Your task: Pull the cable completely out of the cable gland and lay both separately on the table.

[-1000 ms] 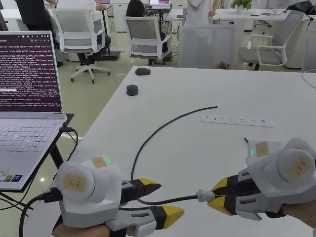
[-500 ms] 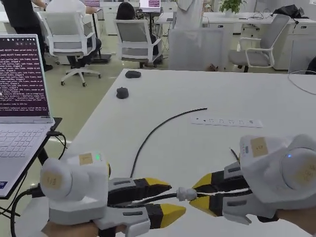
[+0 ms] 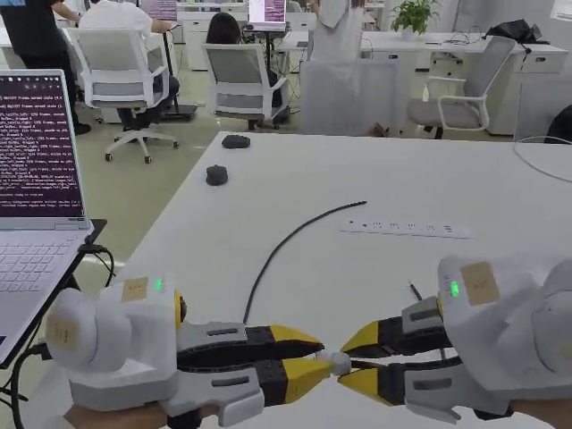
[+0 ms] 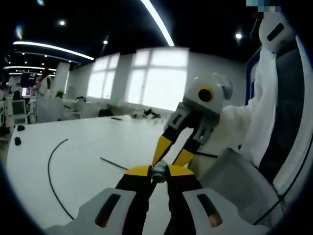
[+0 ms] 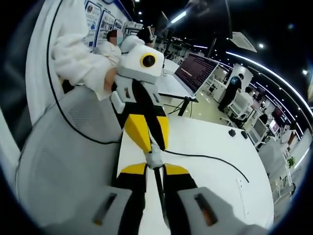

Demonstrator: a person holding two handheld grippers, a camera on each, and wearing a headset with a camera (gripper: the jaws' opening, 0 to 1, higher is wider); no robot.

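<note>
A small white cable gland (image 3: 339,362) hangs just above the white table (image 3: 465,188), between two grippers that meet tip to tip. My left gripper (image 3: 323,362) points right and is shut on the gland (image 4: 159,172), which sits between its yellow tips. My right gripper (image 3: 356,362) points left, shut on the black cable, which runs down between its jaws (image 5: 159,191). The gland (image 5: 154,157) lies just beyond its tips. The long part of the cable (image 3: 286,241) curves away over the table. A short cable end (image 3: 415,290) sticks out behind the right gripper.
A white power strip (image 3: 407,229) lies past the cable's far end. Two dark mice (image 3: 216,174) (image 3: 236,141) sit near the table's far left corner. An open laptop (image 3: 36,179) stands on a stand off the left edge. Office chairs and people are beyond.
The two grippers have come together. The left gripper's tips went along the cable from well left of the gland up to the gland. The head camera has shifted.
</note>
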